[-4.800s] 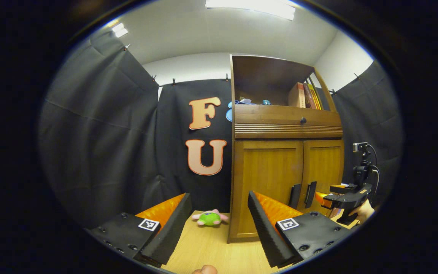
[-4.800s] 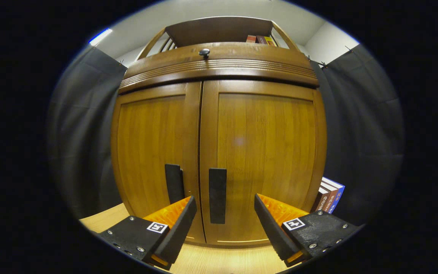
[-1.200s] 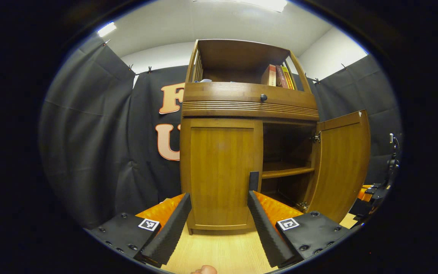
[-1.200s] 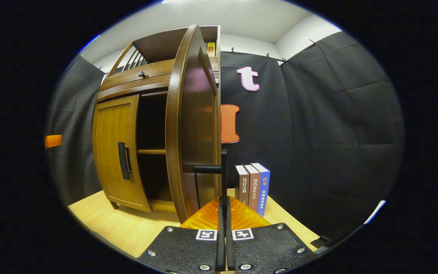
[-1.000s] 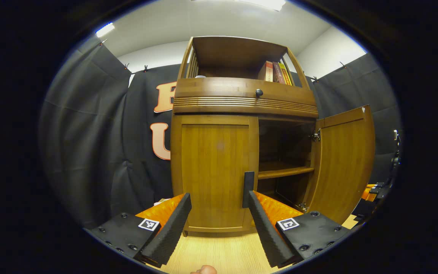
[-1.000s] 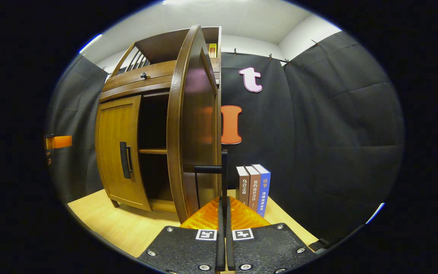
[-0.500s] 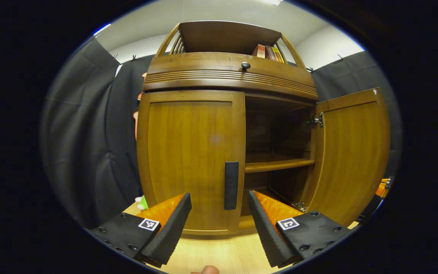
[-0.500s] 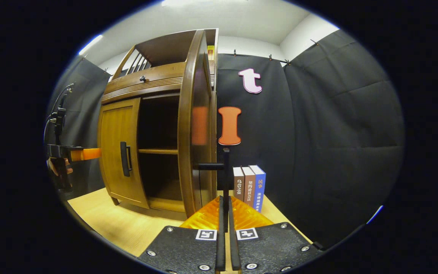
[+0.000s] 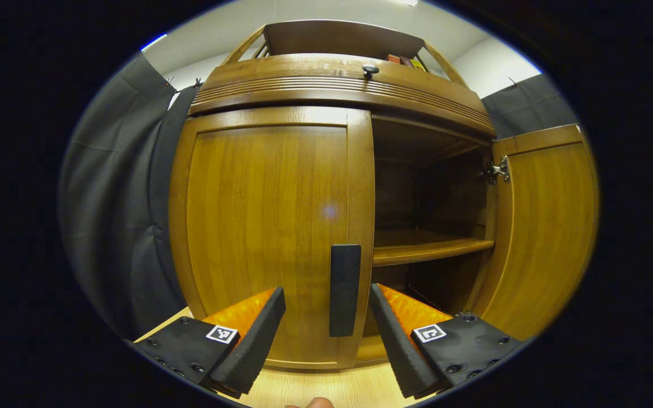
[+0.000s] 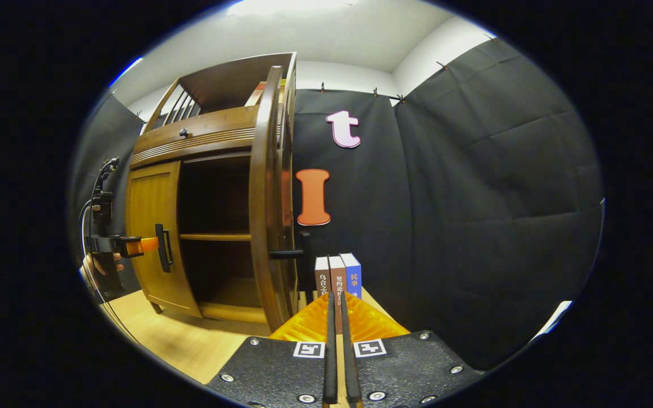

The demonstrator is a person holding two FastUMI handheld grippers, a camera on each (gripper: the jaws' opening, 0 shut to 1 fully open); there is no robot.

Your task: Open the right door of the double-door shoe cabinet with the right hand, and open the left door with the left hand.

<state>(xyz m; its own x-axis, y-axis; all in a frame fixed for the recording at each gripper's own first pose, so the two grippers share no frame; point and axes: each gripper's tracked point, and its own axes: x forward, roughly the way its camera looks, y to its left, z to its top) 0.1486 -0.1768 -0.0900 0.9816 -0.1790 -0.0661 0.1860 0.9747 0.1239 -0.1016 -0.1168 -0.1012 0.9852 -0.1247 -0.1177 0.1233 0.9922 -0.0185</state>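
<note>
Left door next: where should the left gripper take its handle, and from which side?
Grip the left door's handle, a flat upright bar by the door's inner edge. Come straight on from the front, one finger each side of the bar. The left gripper is open and already straddles it. The left door is shut; the right door stands open.

We see the left gripper [image 9: 326, 331]: black textured plates w/ round screws, a square black-and-white marker on each, ribbed finger pads [image 9: 253, 340]. Right gripper [image 10: 338, 351]: same plates, screws, paired markers. In right gripper view, cables loop above the left unit.
</note>
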